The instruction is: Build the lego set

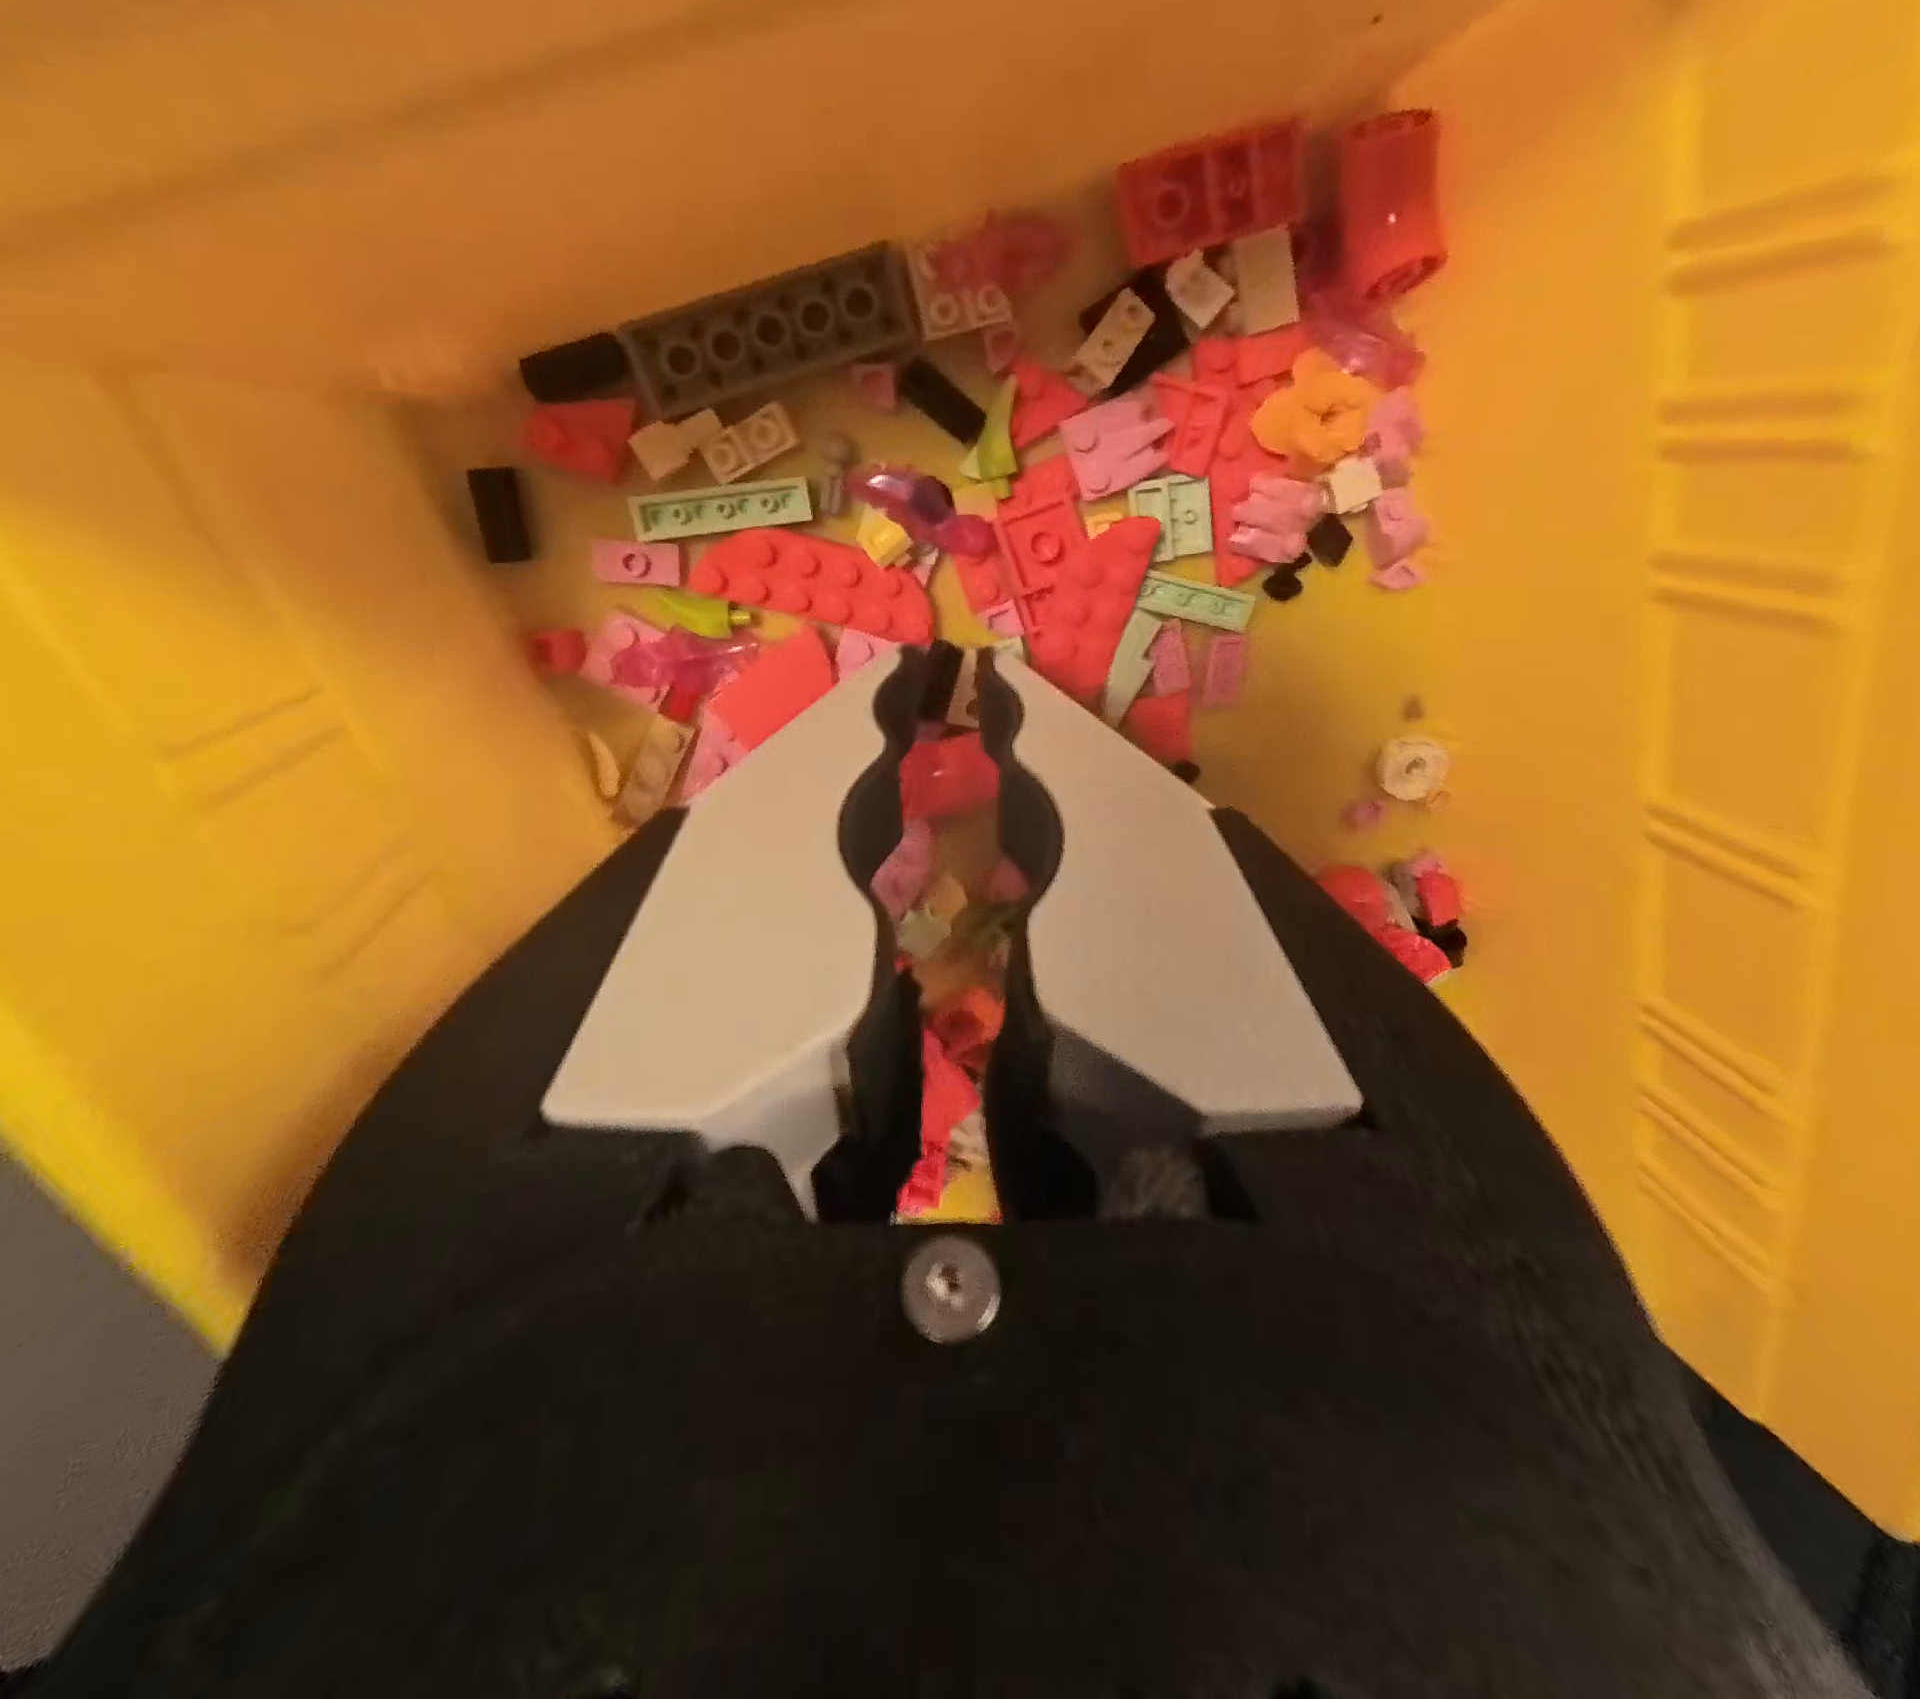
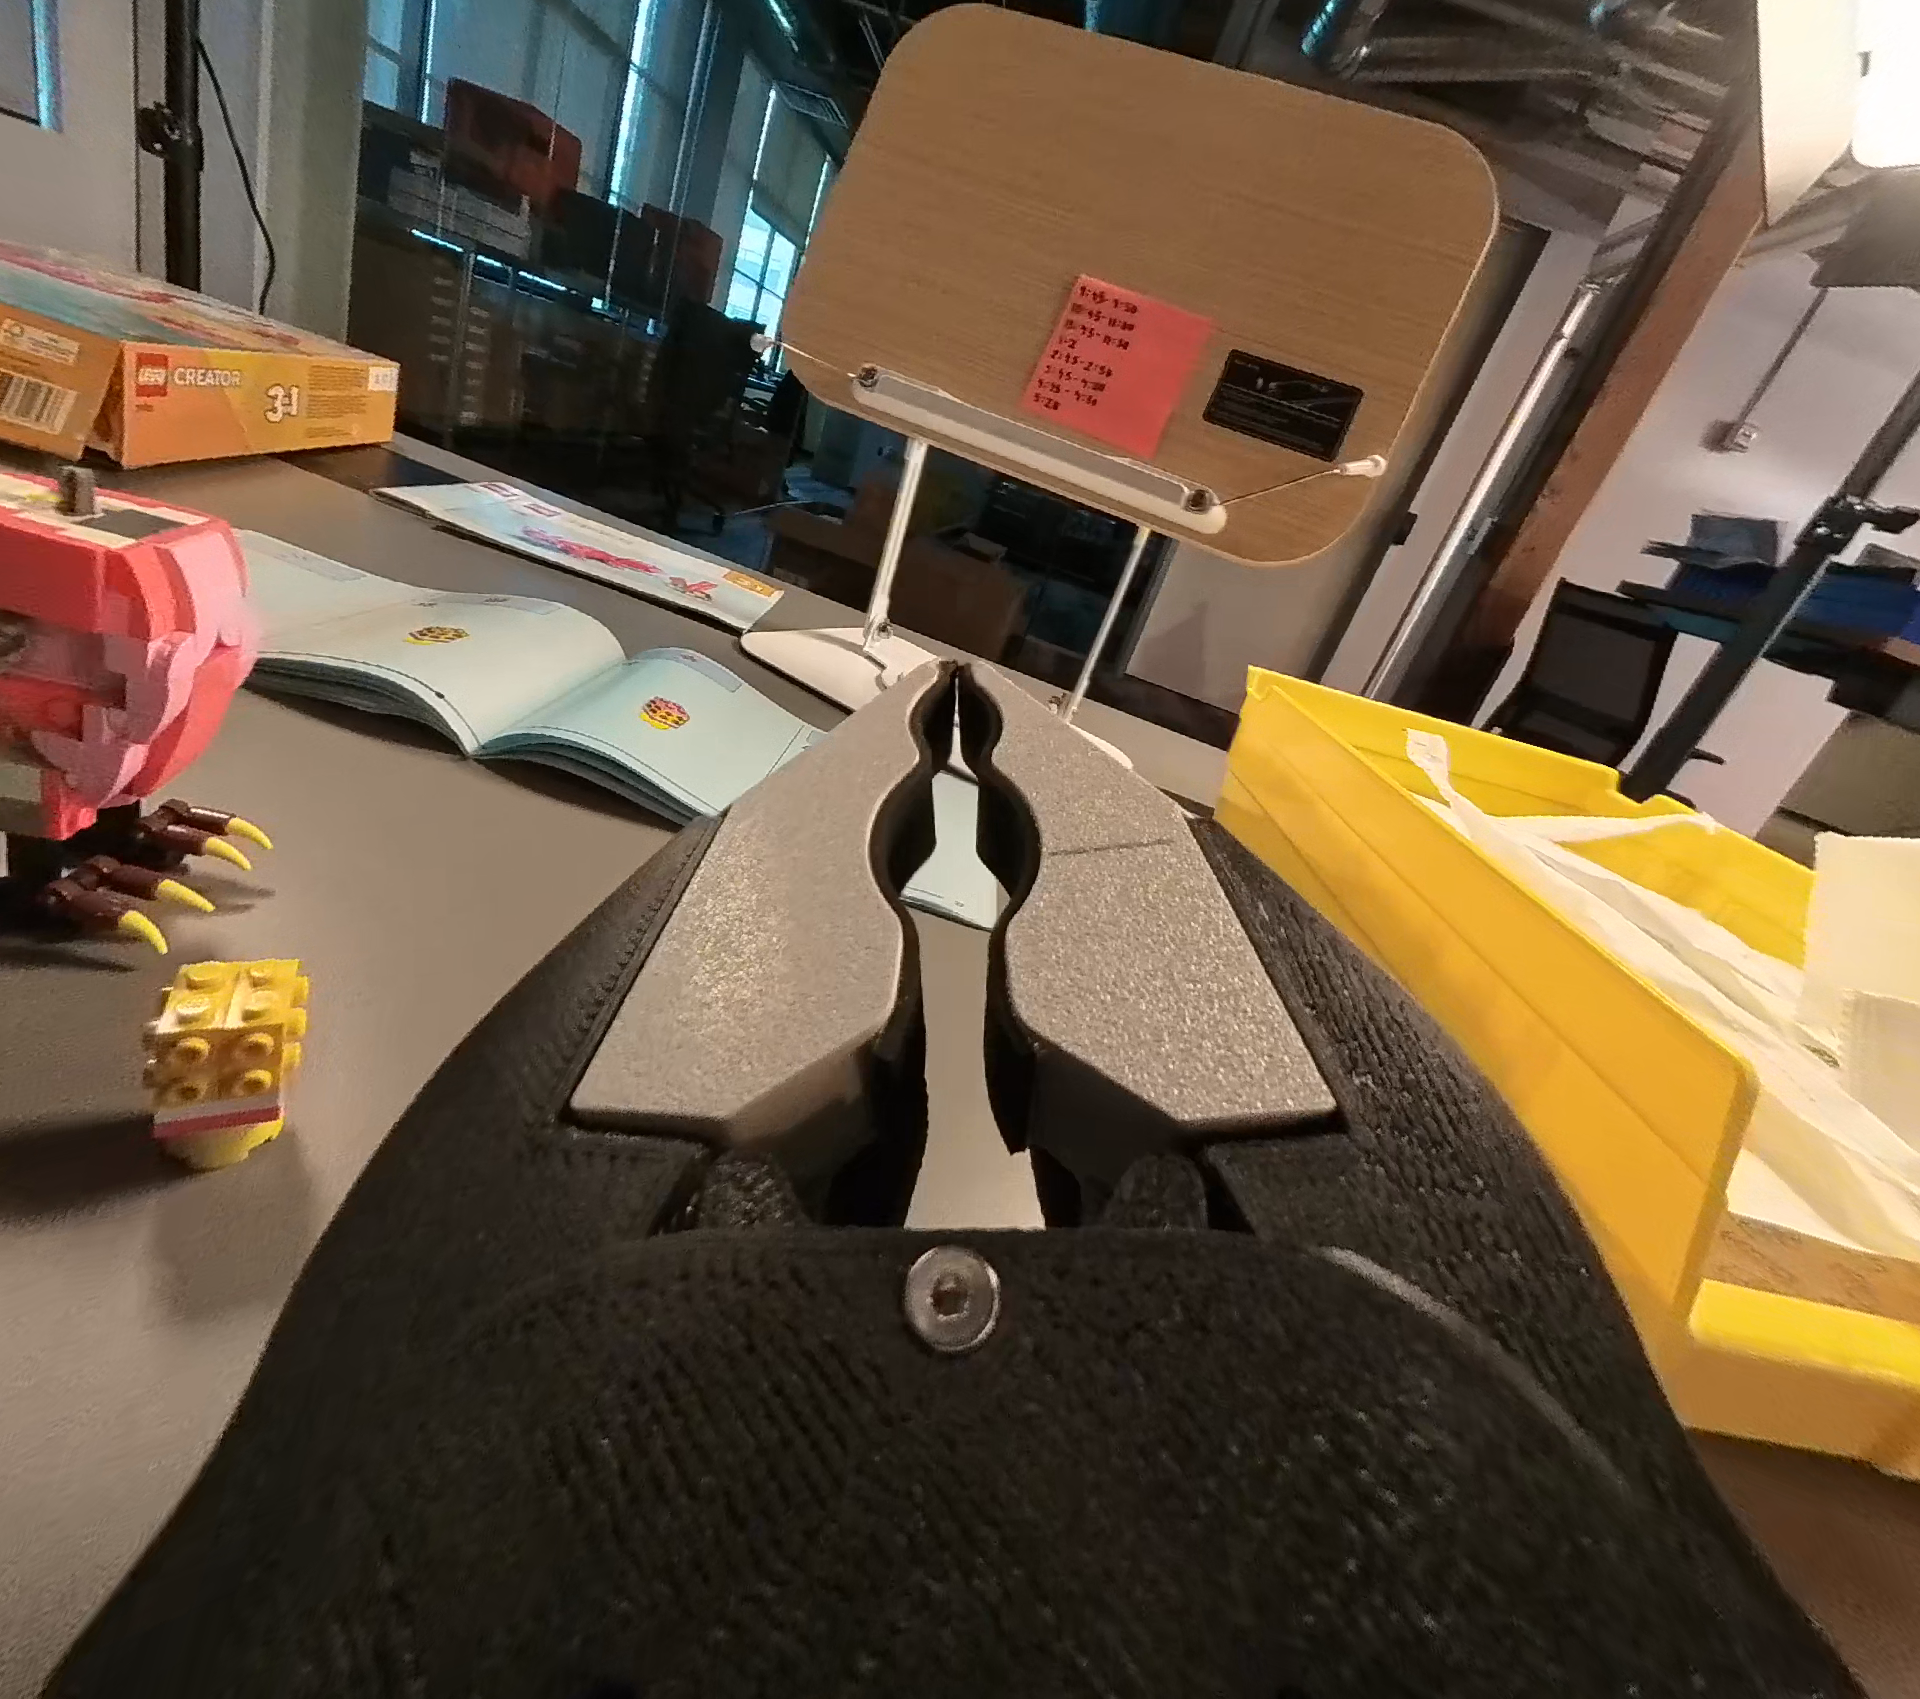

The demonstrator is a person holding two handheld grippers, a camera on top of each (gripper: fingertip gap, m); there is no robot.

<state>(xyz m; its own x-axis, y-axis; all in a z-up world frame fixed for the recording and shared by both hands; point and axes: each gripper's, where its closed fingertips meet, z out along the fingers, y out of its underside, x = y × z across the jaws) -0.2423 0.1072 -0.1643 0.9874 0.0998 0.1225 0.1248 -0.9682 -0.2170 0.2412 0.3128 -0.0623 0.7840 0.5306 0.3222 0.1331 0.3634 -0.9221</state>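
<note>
In the left wrist view my left gripper [image 1: 948,675] reaches down into a yellow bin [image 1: 1558,506], over a pile of loose coral, pink, mint and black lego pieces. Its tips are closed on a small black piece [image 1: 943,681] at the near edge of a coral half-round plate [image 1: 810,584]. In the right wrist view my right gripper [image 2: 954,675] is shut and empty above the dark table [image 2: 416,974]. A coral and pink lego model [image 2: 104,641] with clawed feet stands at the far left. A small yellow studded build [image 2: 223,1057] stands in front of it.
A long grey brick [image 1: 769,340] and a red brick [image 1: 1210,195] lie at the bin's far wall, and a white round piece [image 1: 1408,766] lies apart at the right. An open instruction booklet [image 2: 468,662], the set's box [image 2: 208,392], a wooden book stand [image 2: 1143,278] and a second yellow bin [image 2: 1507,974] holding white bags are on the table. The grippers' ends are close to 55 cm from one another. My right tips are about 55 cm from the long grey brick [image 1: 769,340], my left tips only 6 cm.
</note>
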